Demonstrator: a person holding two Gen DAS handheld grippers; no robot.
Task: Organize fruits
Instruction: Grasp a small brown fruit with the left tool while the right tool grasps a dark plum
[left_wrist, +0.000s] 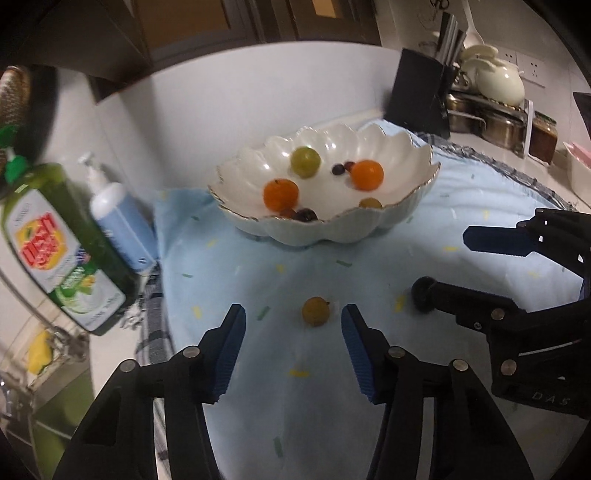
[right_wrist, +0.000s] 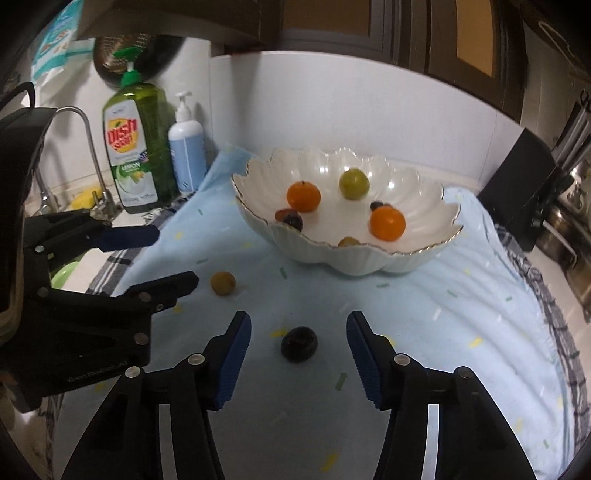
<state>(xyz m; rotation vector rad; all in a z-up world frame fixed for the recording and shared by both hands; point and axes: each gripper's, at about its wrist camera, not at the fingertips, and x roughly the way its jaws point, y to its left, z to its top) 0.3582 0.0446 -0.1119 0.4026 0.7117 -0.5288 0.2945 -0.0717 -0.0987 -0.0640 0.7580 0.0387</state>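
Note:
A white scalloped bowl on a light blue cloth holds two orange fruits, a green fruit and several small dark and yellow ones. A small yellow-brown fruit lies on the cloth just ahead of, and between the tips of, my open left gripper. A dark plum lies on the cloth between the fingertips of my open right gripper. Each gripper also shows in the other's view, the right gripper and the left gripper.
A green dish soap bottle and a blue pump bottle stand at the left by the sink tap. A black knife block, pots and a white teapot stand at the back right.

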